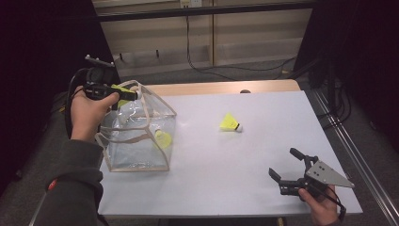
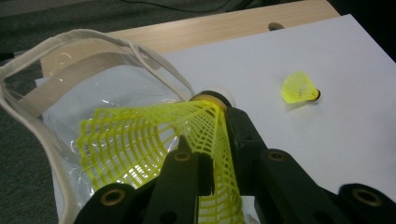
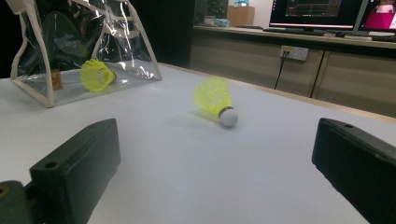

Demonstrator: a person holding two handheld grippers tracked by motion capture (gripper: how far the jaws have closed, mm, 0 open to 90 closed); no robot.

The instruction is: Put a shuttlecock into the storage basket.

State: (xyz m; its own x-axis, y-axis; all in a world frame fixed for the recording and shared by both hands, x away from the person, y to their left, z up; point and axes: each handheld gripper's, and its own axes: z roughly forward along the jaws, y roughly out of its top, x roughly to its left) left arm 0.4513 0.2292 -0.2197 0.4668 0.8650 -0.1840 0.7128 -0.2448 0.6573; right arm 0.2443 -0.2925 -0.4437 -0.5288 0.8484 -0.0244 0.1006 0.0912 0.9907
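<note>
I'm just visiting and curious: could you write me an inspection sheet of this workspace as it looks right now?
Surface: white table, wooden strip at far edge.
Job's things: clear bag holding one yellow shuttlecock; another shuttlecock on the table; a third held shuttlecock.
Clutter: nothing seen.
Tools: left tool shut on the held shuttlecock above the bag; right tool open, low over the table.
Cables: floor cables beyond the table.
Surroundings: cabinets, monitors.

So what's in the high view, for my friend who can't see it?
The left gripper holds a yellow shuttlecock over a clear bag with another shuttlecock inside. A third lies on the white table, beyond the open right gripper.
</note>
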